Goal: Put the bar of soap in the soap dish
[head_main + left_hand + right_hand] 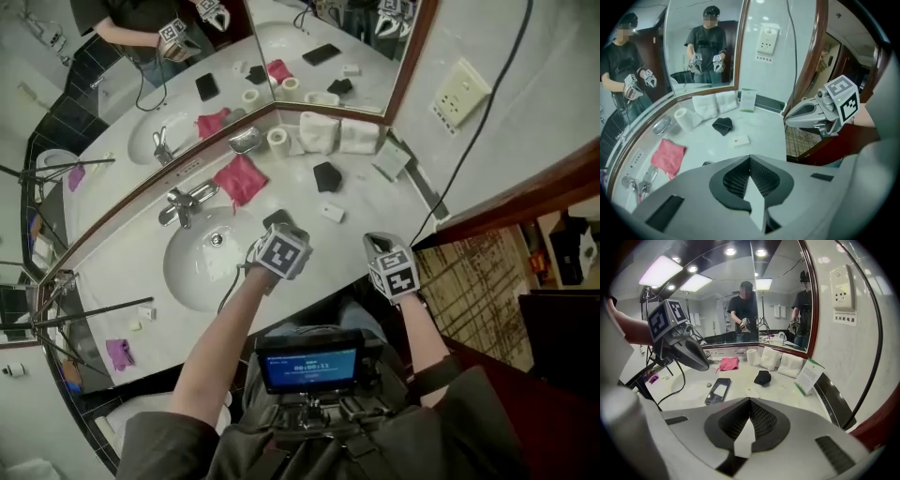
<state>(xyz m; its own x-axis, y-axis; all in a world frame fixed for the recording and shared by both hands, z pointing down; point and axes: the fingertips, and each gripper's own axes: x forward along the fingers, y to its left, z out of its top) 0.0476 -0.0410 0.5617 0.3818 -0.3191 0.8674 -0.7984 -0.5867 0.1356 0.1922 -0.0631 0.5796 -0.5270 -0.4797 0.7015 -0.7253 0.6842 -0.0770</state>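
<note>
Soap (333, 214) unheld; left tongs (751, 187) closed.

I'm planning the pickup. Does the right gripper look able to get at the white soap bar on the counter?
Probably yes: the soap bar lies in the open ahead of the right gripper, with bare counter between. Its jaws are shut, so they must open first.

left gripper (274, 231) jaws closed together, right gripper (377, 246) jaws closed together, both angled downward
</note>
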